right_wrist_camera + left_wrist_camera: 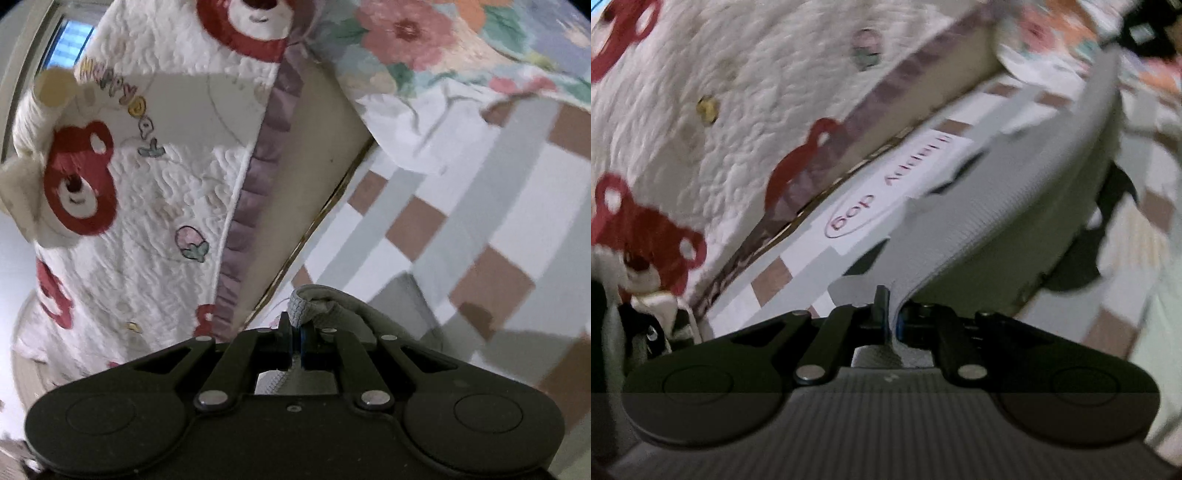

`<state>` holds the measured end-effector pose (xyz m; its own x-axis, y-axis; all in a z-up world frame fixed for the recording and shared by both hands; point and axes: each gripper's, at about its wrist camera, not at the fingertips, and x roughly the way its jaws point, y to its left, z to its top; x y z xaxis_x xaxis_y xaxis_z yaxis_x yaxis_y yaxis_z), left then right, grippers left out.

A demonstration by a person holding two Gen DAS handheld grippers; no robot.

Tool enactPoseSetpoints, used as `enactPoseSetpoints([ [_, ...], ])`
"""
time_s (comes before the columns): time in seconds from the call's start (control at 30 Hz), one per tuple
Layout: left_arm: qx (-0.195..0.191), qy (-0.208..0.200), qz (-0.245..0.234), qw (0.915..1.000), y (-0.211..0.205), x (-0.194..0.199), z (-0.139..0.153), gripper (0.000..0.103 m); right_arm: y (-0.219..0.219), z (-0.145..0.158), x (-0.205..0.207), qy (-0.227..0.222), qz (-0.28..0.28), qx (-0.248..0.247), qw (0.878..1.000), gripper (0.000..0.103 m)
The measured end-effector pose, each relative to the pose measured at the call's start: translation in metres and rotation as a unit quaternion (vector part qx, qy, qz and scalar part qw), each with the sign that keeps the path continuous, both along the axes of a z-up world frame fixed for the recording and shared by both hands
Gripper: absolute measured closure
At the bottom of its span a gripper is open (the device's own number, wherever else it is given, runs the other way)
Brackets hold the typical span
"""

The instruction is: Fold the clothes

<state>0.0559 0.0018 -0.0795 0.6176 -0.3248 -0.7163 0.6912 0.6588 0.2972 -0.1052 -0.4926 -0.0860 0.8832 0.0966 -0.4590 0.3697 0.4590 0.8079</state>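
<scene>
A checked bedsheet (pixel 798 273) of white, grey and brown squares, printed with a red oval and lettering, spreads below both cameras. Against it stands a white quilted cover (pixel 166 192) with red bear faces and a purple ruffled edge, and beside that a floral-print fabric (pixel 424 48). A grey ribbed knit garment (pixel 1015 206) stretches above the sheet — its edge pinched in the closed left gripper (pixel 888 314). The right gripper (pixel 295 332), also closed, clamps a bunched fold of the same cloth.
</scene>
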Motion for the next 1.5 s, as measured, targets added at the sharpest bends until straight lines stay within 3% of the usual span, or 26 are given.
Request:
enactPoseSetpoints([
  [0.17, 0.011, -0.001, -0.017, 0.9998, -0.008, -0.004, -0.002, 0.099, -0.019, -0.008, 0.026, 0.038, 0.009, 0.006, 0.999, 0.097],
  [0.37, 0.023, 0.020, -0.020, 0.9993, -0.017, 0.038, -0.017, 0.099, -0.028, -0.021, 0.058, 0.079, 0.028, -0.014, 0.996, 0.097],
  [0.5, 0.025, 0.070, -0.017, 0.9971, -0.022, 0.081, -0.031, 0.098, -0.034, -0.033, 0.084, 0.106, 0.032, -0.011, 0.994, 0.097],
  [0.67, -0.003, 0.128, 0.028, 0.9914, -0.024, 0.116, -0.055, 0.099, -0.040, -0.046, 0.105, 0.125, 0.033, 0.002, 0.992, 0.097],
  [0.8, 0.007, 0.103, 0.008, 0.9946, -0.031, 0.108, -0.063, 0.099, -0.045, -0.050, 0.106, 0.132, 0.041, -0.003, 0.990, 0.097],
  [0.97, -0.050, 0.152, 0.058, 0.9854, -0.016, 0.142, -0.074, 0.098, -0.052, -0.065, 0.122, 0.153, 0.032, 0.023, 0.987, 0.097],
  [1.2, -0.071, 0.198, 0.098, 0.9728, -0.015, 0.169, -0.093, 0.097, -0.055, -0.065, 0.158, 0.194, 0.063, 0.000, 0.979, 0.097],
  [1.27, -0.090, 0.214, 0.113, 0.9660, -0.008, 0.177, -0.092, 0.091, -0.056, -0.069, 0.164, 0.203, 0.070, -0.003, 0.977, 0.097],
  [1.33, -0.110, 0.224, 0.140, 0.9584, 0.002, 0.184, -0.090, 0.061, -0.056, -0.074, 0.170, 0.209, 0.075, -0.005, 0.975, 0.097],
  [1.43, -0.139, 0.209, 0.157, 0.9553, 0.016, 0.176, -0.084, 0.055, -0.057, -0.084, 0.161, 0.165, 0.058, -0.001, 0.985, 0.092],
  [1.5, -0.149, 0.183, 0.157, 0.9591, 0.018, 0.162, -0.077, 0.054, -0.057, -0.086, 0.151, 0.129, 0.036, -0.011, 0.991, 0.073],
])
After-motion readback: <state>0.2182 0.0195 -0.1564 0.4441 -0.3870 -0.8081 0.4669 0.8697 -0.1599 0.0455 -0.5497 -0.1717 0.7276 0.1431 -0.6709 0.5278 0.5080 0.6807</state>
